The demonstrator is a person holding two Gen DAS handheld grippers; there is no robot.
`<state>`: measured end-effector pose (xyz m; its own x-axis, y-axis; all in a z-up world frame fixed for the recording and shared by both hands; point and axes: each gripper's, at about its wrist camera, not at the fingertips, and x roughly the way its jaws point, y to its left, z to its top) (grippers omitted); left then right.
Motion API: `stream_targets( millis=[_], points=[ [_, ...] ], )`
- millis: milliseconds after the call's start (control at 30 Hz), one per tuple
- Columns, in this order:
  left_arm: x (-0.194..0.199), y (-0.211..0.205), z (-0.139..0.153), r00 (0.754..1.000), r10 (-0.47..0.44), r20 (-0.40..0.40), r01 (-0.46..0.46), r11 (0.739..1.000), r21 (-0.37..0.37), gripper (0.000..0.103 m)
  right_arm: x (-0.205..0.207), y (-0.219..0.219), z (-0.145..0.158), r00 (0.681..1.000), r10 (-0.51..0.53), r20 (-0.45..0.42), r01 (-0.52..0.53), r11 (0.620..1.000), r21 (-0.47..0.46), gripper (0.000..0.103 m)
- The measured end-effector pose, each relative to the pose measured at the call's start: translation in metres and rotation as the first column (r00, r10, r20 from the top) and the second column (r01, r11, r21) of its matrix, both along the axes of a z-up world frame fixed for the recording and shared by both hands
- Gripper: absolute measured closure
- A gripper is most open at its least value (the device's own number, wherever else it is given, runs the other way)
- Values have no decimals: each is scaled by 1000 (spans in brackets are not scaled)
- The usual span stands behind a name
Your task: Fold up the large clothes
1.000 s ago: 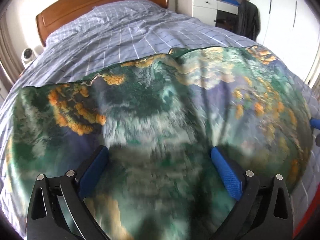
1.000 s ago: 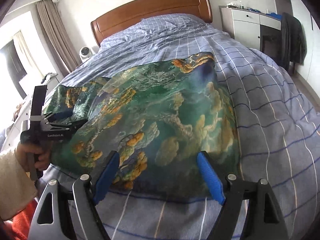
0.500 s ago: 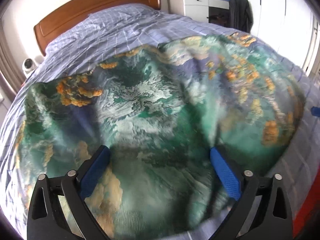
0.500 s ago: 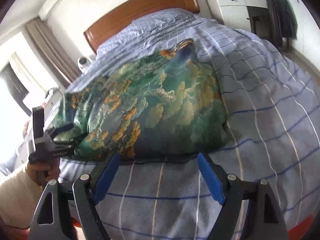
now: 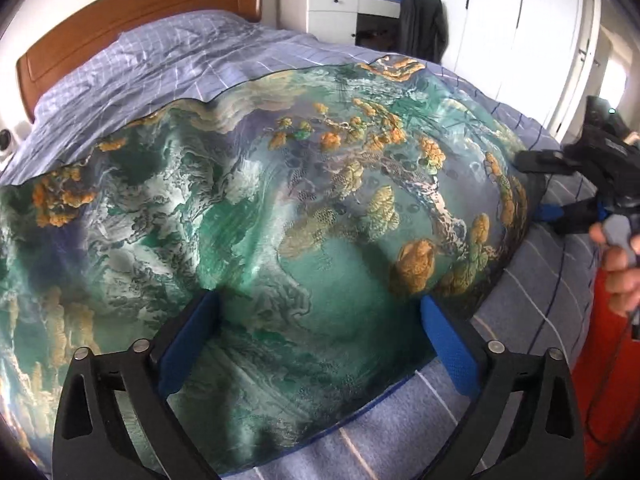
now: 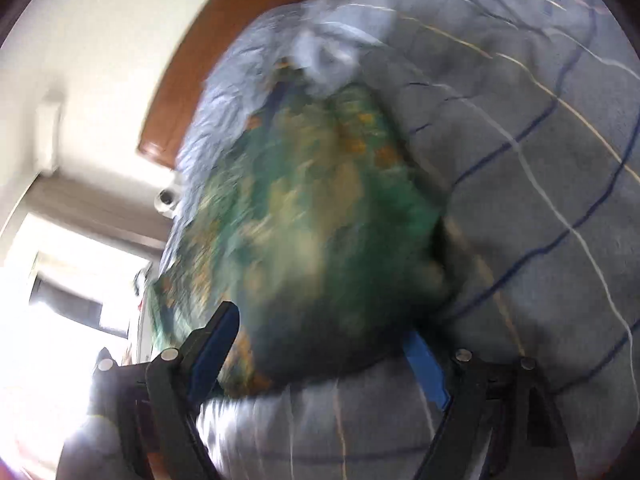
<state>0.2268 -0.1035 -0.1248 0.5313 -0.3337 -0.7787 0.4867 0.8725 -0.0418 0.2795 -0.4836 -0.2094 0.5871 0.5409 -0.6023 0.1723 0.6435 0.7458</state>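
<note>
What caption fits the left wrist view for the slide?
Left gripper with jaws open over a green printed garment spread on a checked bed cover; right gripper at its far edge.

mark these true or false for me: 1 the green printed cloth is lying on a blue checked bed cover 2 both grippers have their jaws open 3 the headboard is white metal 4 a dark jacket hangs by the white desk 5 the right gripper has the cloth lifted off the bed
1. True. The green printed cloth lies spread on the blue checked bed cover.
2. True. The left gripper and the right gripper both stand with jaws wide apart, nothing pinched.
3. False. The headboard is brown wood.
4. True. A dark jacket hangs beside the white desk.
5. False. The right gripper sits at the cloth's edge, but the cloth lies on the bed, not lifted.
</note>
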Motion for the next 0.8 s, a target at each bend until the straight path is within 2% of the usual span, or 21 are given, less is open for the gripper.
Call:
stream_targets(
  millis=[67,167,200,267,300,367,433,467,533,600,633,700,800],
  points=[
    [2,1,0,1000,-5,-13,5,1000,-8,2,5,-3,-8,997,-70,-21,71,997,19,21],
    [5,2,-1,1000,-19,-25,19,1000,-9,2,12,-4,-10,990,-139,7,138,990,42,24],
    [6,2,1,999,-24,-29,24,1000,-8,2,14,-4,-10,988,-155,24,154,987,40,40],
    [10,9,10,998,-22,-57,21,1000,-18,4,12,-3,-7,982,-177,60,177,984,14,55],
    [11,13,16,997,-15,-72,12,999,-35,10,9,-2,-2,981,-171,88,171,985,-1,63],
    [20,29,44,994,1,-111,-13,994,-109,13,0,7,19,977,-118,175,136,986,-93,68],
    [29,38,82,995,21,-97,-36,986,-162,13,-10,21,42,964,-43,263,100,973,-210,69],
    [32,38,95,996,18,-88,-33,984,-176,12,-15,34,58,949,11,314,85,953,-291,69],
    [42,28,137,997,-29,-71,13,977,-213,10,-23,57,82,919,97,382,67,916,-395,69],
    [47,9,169,995,-81,-50,70,979,-191,8,-31,86,106,877,195,440,53,869,-492,69],
    [50,-6,183,993,-111,-44,103,983,-153,8,-34,101,118,853,248,460,47,840,-540,69],
    [54,-30,194,985,-159,-62,153,984,-92,8,-44,133,135,801,358,480,31,776,-630,69],
    [58,-47,195,980,-172,-99,170,985,-25,8,-60,185,146,718,516,467,5,667,-745,69]
  ],
)
